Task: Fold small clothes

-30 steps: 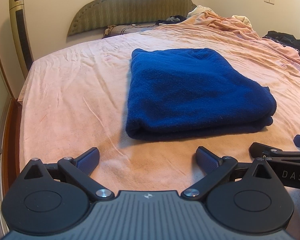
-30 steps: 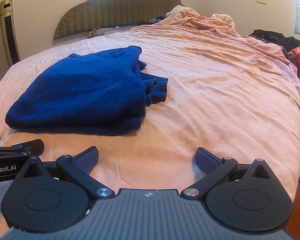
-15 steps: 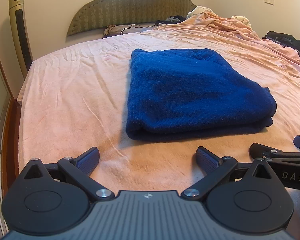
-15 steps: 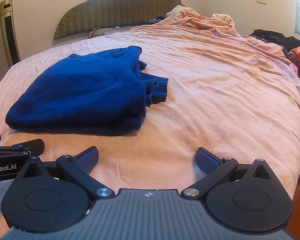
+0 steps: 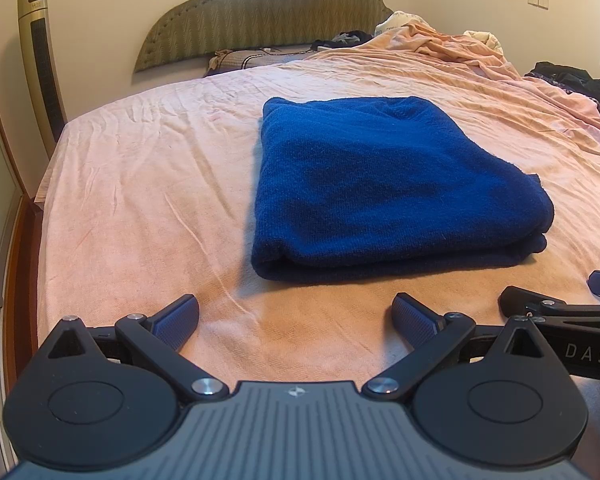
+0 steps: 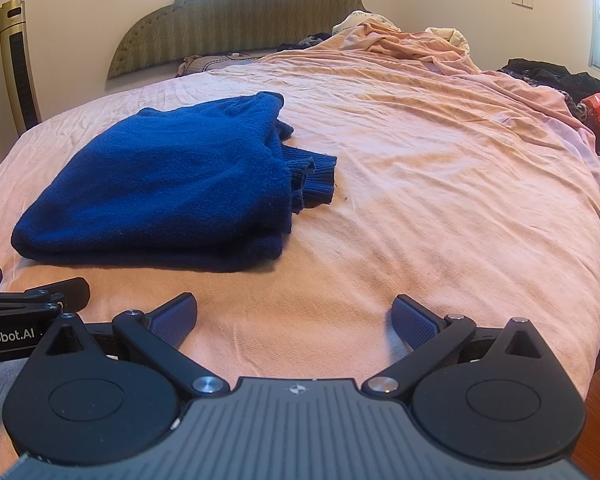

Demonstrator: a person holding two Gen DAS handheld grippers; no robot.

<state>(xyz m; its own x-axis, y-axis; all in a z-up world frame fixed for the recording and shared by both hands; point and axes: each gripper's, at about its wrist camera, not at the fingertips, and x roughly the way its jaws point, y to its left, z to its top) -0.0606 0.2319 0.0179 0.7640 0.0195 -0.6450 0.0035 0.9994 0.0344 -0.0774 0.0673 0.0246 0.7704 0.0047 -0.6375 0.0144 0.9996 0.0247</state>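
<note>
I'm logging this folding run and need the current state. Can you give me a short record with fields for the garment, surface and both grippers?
garment: blue sweater, folded into a stack, ribbed cuffs sticking out on its right side
surface: bed with pink sheet
left gripper: open, empty, near the sweater's front edge, not touching
right gripper: open, empty, over bare sheet to the sweater's right
background: headboard, dark clothes pile

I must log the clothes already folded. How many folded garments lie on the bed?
1: a blue sweater, folded, lies on the pink sheet ahead of both open grippers. Loose clothes heaped near the headboard may hide others.
</note>
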